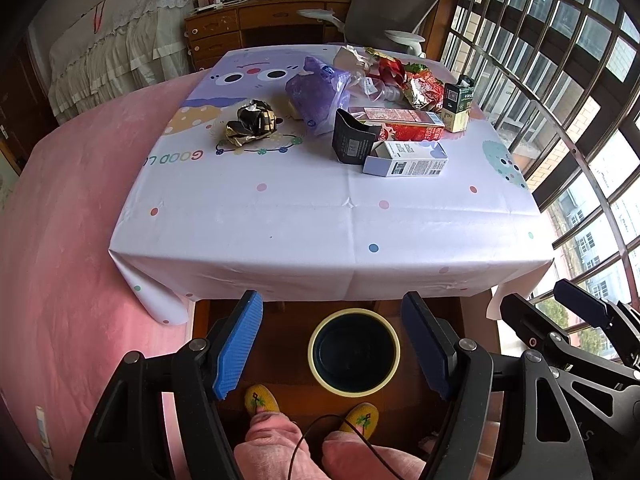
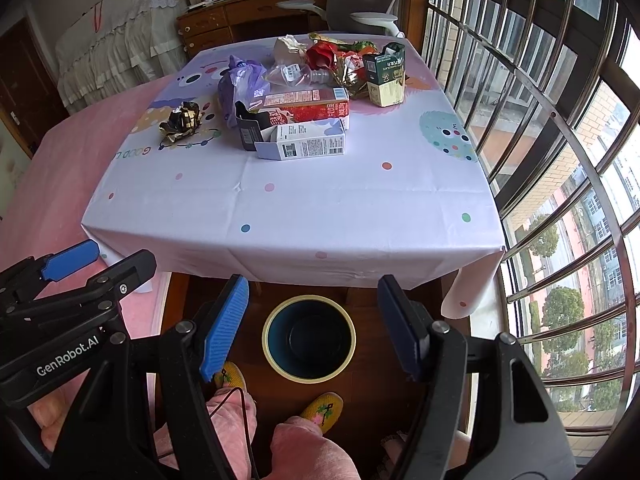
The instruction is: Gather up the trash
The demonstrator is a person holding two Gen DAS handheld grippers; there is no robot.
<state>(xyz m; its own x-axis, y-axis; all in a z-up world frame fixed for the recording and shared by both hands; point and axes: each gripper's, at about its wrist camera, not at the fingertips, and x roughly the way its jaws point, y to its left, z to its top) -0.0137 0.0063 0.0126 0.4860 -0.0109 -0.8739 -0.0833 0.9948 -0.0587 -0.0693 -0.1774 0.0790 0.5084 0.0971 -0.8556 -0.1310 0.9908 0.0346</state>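
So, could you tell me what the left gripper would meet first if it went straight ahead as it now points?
Probably the tablecloth, on bare cloth short of the boxes. The left gripper is open and empty, and depth is uncertain through the fisheye.

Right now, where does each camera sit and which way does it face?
Left wrist: on the left gripper, open, facing forward over the bin to the table; right gripper at its right edge, slippers below.
Right wrist: on the right gripper, open, same aim; left gripper at its left edge.
Shared: bin, table, trash pile, window.
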